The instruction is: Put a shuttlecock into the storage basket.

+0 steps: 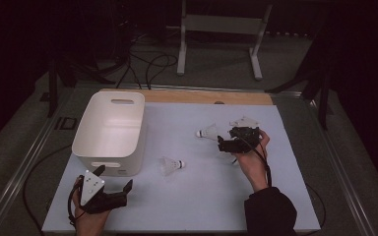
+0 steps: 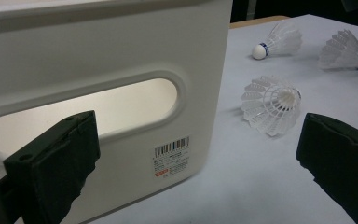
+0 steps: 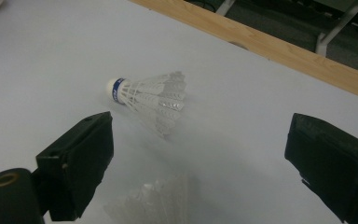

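Note:
Three white shuttlecocks lie on the pale blue table top (image 1: 202,196): one mid-table (image 1: 170,165), one farther right (image 1: 207,132) and one behind it (image 1: 243,121). My right gripper (image 1: 228,140) hovers open just right of the second one. In the right gripper view that shuttlecock (image 3: 149,98) lies ahead between the open jaws (image 3: 203,135), cork to the left, and another blurred shuttlecock (image 3: 161,200) sits very close below. My left gripper (image 1: 113,178) stands open at the near left, beside the white bin (image 1: 109,130). Its view (image 2: 198,140) shows the bin's handle wall (image 2: 121,70) and the mid-table shuttlecock (image 2: 272,105).
A wooden strip (image 1: 206,96) runs along the table's far edge. Beyond it are a white stand (image 1: 221,29) and cables on the floor (image 1: 147,64). The bin is hollow with handle slots and carries a barcode label (image 2: 171,156).

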A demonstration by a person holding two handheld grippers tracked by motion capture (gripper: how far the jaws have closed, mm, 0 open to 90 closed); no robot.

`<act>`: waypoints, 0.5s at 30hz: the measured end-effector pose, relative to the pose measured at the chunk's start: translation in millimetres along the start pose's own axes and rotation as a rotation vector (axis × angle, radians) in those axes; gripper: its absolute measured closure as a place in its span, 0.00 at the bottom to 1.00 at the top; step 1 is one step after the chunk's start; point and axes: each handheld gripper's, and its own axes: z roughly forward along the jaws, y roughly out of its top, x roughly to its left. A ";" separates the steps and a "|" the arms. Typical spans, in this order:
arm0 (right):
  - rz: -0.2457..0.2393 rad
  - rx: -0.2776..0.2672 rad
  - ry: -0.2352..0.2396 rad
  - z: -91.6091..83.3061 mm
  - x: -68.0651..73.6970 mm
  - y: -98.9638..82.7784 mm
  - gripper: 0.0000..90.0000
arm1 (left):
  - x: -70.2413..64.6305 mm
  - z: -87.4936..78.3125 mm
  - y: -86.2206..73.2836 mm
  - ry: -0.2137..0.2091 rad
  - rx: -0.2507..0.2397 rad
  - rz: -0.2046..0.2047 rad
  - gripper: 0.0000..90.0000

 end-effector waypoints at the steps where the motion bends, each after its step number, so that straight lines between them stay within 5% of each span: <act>1: 0.004 0.004 -0.001 1.1 0.5 0.5 0.09 | 0.1 -0.1 0.0 -0.001 0.000 0.000 0.00; 15: -0.003 0.063 -0.009 17.6 -0.9 -1.6 0.09 | 0.4 -0.5 0.2 -0.001 -0.001 0.001 0.00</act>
